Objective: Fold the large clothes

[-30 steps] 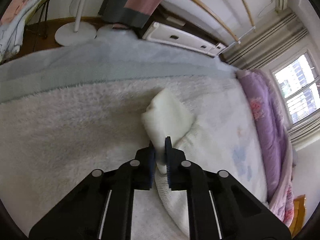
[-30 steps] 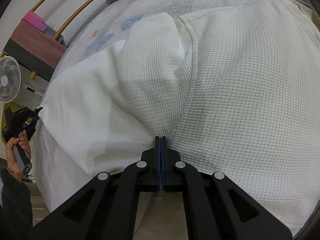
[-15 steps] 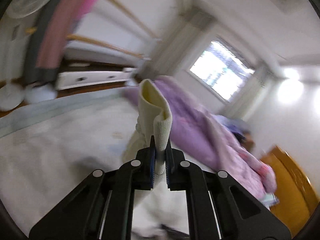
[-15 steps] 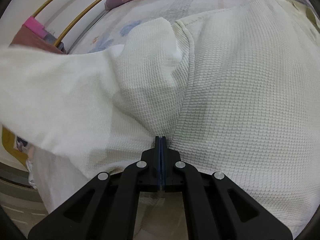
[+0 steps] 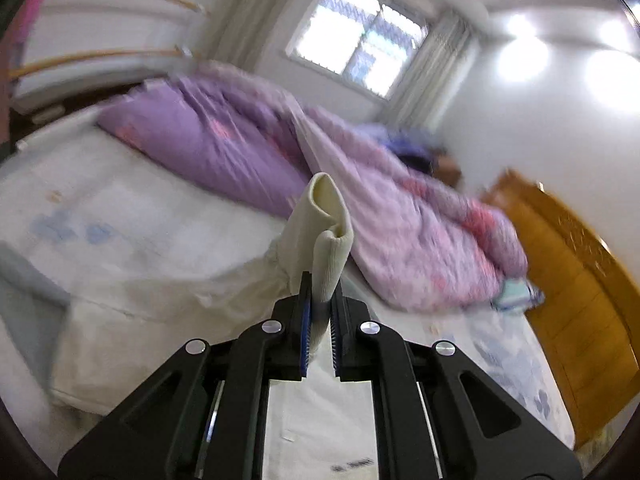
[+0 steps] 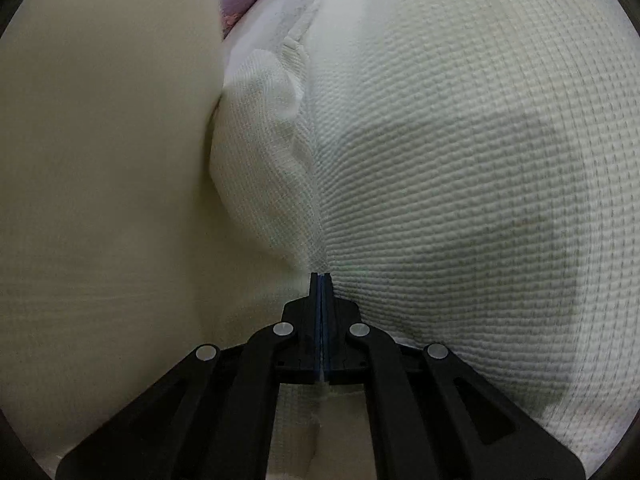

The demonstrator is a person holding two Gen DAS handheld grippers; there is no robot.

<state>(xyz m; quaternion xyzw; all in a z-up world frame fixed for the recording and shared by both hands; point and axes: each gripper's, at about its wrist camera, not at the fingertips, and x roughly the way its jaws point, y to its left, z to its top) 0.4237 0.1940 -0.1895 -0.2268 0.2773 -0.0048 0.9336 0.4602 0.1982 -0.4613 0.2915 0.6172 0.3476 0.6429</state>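
A large cream waffle-knit garment (image 6: 460, 168) lies on the bed and fills the right wrist view. My right gripper (image 6: 321, 280) is shut on a fold of it at its near edge. A blurred cream panel of the same garment (image 6: 104, 184) covers the left half of that view. My left gripper (image 5: 319, 292) is shut on the ribbed sleeve cuff (image 5: 328, 220), which stands up between the jaws, raised above the bed. The rest of the garment (image 5: 168, 300) trails below and to the left.
A purple floral quilt (image 5: 304, 168) lies bunched along the far side of the bed. The white mattress cover (image 5: 132, 216) shows beyond the garment. A wooden headboard (image 5: 568, 280) stands at the right. A window (image 5: 360, 56) and wooden rails (image 5: 104, 56) are behind.
My left gripper has lifted the cuff off the fluffy blanket and swung it toward the quilt and window. The sleeve has swept across the right wrist view. My right gripper keeps its grip.
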